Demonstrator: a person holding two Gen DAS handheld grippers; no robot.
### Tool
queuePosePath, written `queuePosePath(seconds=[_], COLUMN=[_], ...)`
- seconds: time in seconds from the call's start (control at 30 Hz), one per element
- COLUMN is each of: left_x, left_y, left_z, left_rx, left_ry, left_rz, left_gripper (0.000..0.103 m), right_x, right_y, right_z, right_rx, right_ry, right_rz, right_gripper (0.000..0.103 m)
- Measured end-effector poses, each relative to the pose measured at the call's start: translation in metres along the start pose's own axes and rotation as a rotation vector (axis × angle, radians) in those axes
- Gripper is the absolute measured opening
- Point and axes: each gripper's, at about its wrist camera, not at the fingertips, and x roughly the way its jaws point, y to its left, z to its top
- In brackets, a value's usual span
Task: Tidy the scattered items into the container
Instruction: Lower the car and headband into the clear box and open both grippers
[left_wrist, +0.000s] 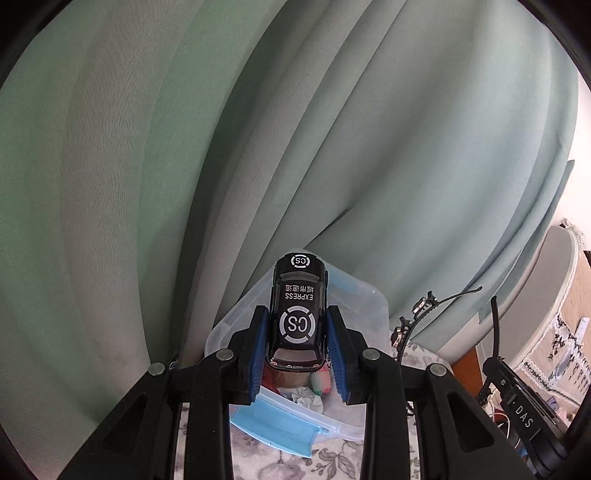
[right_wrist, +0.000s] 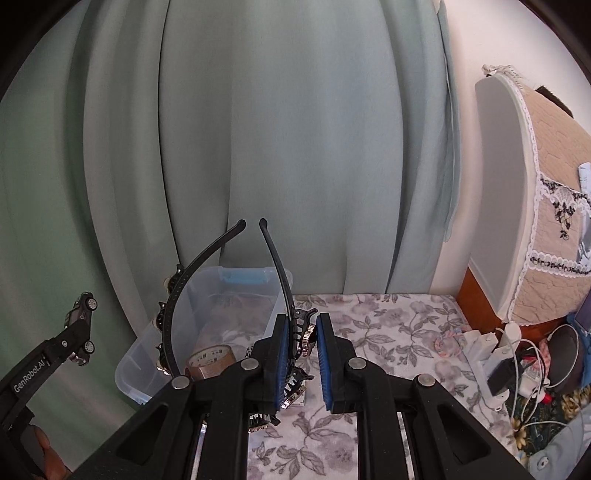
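A black toy car marked "CS EXPRESS" sits between the blue pads of my left gripper, which is shut on it. In the left wrist view the car hangs in front of a clear plastic container. My right gripper is shut on a black headband with rhinestone trim, whose two arms rise over the container. A brown tape roll lies inside. The left gripper with the car is in the air to the container's left.
The container stands on a floral cloth against a green curtain. A blue lid lies under its near edge. White chargers and cables crowd the right side beside a lace-covered object.
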Motion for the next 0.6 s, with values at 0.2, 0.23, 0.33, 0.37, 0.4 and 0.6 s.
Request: queuePosePath(seconds=[0.2, 0.23, 0.33, 0.37, 0.4, 0.6], left_x=[0.029, 0.034, 0.048, 0.053, 0.059, 0.086], left_y=[0.012, 0.012, 0.01, 0.008, 0.007, 0.007], left_z=[-0.002, -0.002, -0.005, -0.006, -0.008, -0.014], left_rx=[-0.019, -0.018, -0.013, -0.01, -0.006, -0.002], left_ry=[0.026, 0.028, 0.043, 0.051, 0.06, 0.103], left_rz=[-0.01, -0.018, -0.037, -0.037, -0.036, -0.025], left_gripper=[0.032, 0.032, 0.032, 0.032, 0.032, 0.032], right_x=[0.033, 0.037, 0.052, 0.057, 0.061, 0.083], right_y=[0.01, 0.011, 0.017, 0.019, 0.021, 0.023], right_z=[-0.012, -0.013, -0.014, -0.013, -0.014, -0.02], right_rx=[-0.024, -0.028, -0.045, -0.05, -0.054, -0.037], right_ry=[0.066, 0.073, 0.093, 0.099, 0.105, 0.14], right_rz=[0.001, 0.002, 0.008, 0.011, 0.015, 0.045], right_gripper=[0.016, 0.016, 0.016, 0.016, 0.016, 0.017])
